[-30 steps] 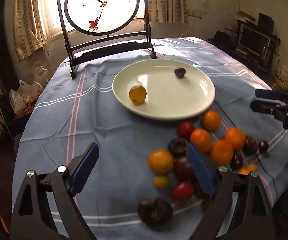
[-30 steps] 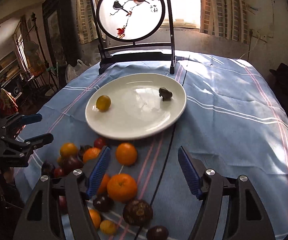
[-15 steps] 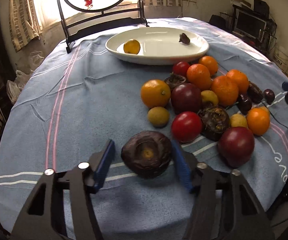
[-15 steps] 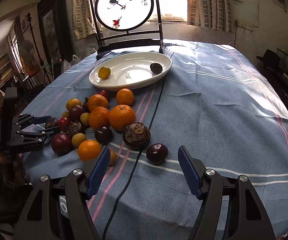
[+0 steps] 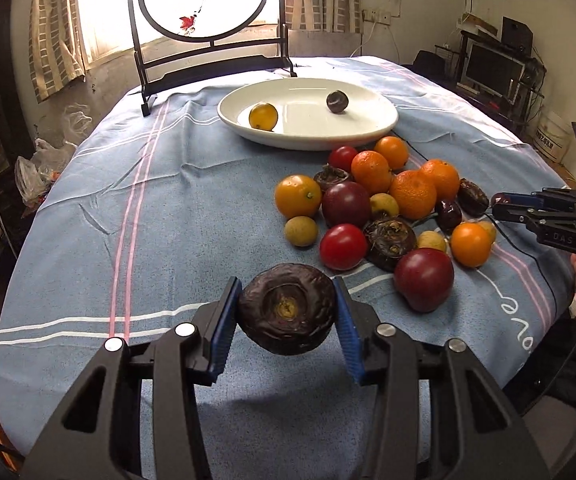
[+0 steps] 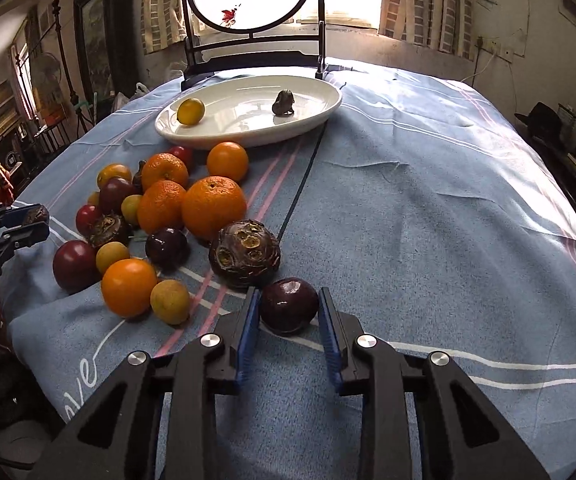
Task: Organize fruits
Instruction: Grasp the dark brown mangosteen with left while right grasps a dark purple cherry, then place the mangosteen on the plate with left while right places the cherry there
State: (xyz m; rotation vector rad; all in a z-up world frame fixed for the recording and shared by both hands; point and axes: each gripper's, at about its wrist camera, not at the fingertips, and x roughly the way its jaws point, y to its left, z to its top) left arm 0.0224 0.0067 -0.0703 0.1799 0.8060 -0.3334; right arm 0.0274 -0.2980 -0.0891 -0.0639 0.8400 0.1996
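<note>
Left gripper (image 5: 285,320): jaws closed in on a big dark water chestnut (image 5: 286,314), both blue pads touching its sides; it looks just lifted off the cloth, well short of the white plate (image 5: 384,120).
Right gripper (image 6: 288,318): jaws narrowed around a dark purple plum (image 6: 289,304), which sits on the blue tablecloth (image 6: 428,200); the pads are at its sides, though firm contact I cannot tell for sure.
Step in hand: grasping one fruit with each gripper, likely for sorting onto the plate.
Next move: probably raise both fruits clear of the heap and carry them to the plate, setting them on bare porcelain away from the rim; both are round and may roll.
On the plate: two — one small yellow fruit (image 5: 263,116), one small dark fruit (image 5: 336,101).
Heap in front of the plate, right wrist view: four oranges or tangerines, including the largest orange (image 6: 213,207).
Other counts: roughly sixteen loose fruits beside the plate; some overlap, so uncertain.
</note>
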